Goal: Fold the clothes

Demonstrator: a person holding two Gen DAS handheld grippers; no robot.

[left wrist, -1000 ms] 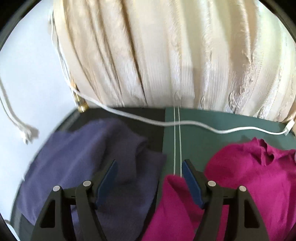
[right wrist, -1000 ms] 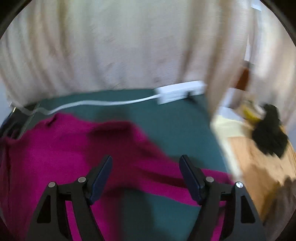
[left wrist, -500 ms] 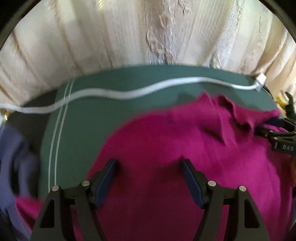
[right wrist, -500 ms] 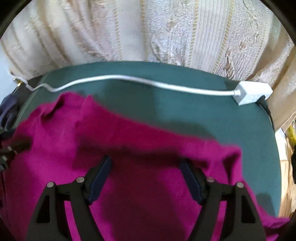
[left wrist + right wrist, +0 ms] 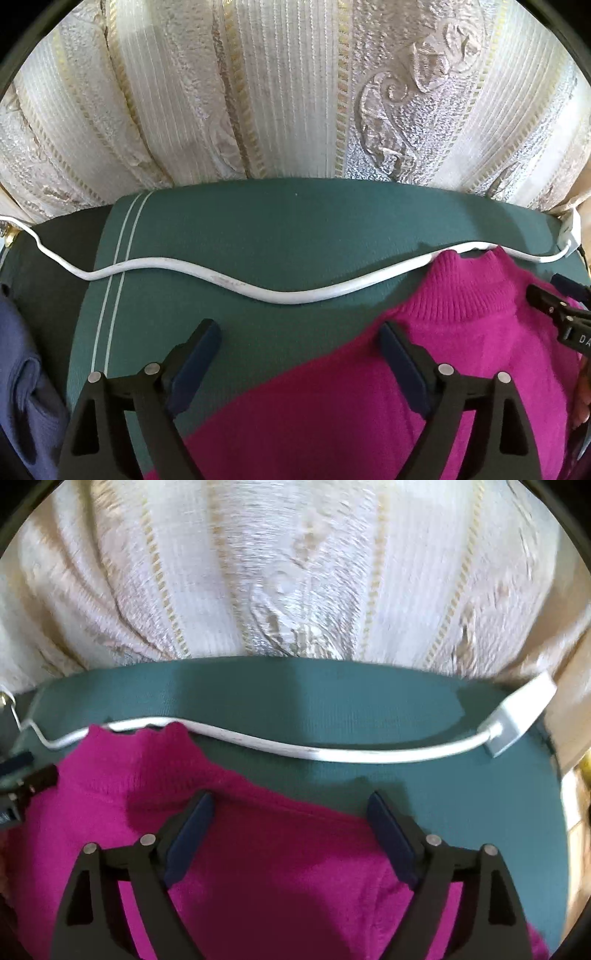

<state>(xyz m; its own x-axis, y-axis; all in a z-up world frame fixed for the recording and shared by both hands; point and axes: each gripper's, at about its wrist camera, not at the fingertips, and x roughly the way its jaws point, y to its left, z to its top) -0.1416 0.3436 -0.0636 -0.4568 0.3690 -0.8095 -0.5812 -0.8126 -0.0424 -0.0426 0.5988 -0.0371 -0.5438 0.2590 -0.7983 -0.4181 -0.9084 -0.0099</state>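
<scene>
Magenta sweater point(image 5: 424, 387) flat on green mat point(image 5: 258, 240), collar away, shoulders under both wide-open, just-widened, empty grippers: left gripper point(image 5: 299, 343), right gripper point(image 5: 291, 812).

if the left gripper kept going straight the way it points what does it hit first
Most likely the green mat, right beside the magenta sweater's shoulder edge. The left gripper hangs open, angled down at it. The white cable lies farther on. Depth is unclear.

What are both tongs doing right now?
Left tongs: open, just widened, holding nothing, over the magenta sweater.
Right tongs: open, just widened, holding nothing.
</scene>
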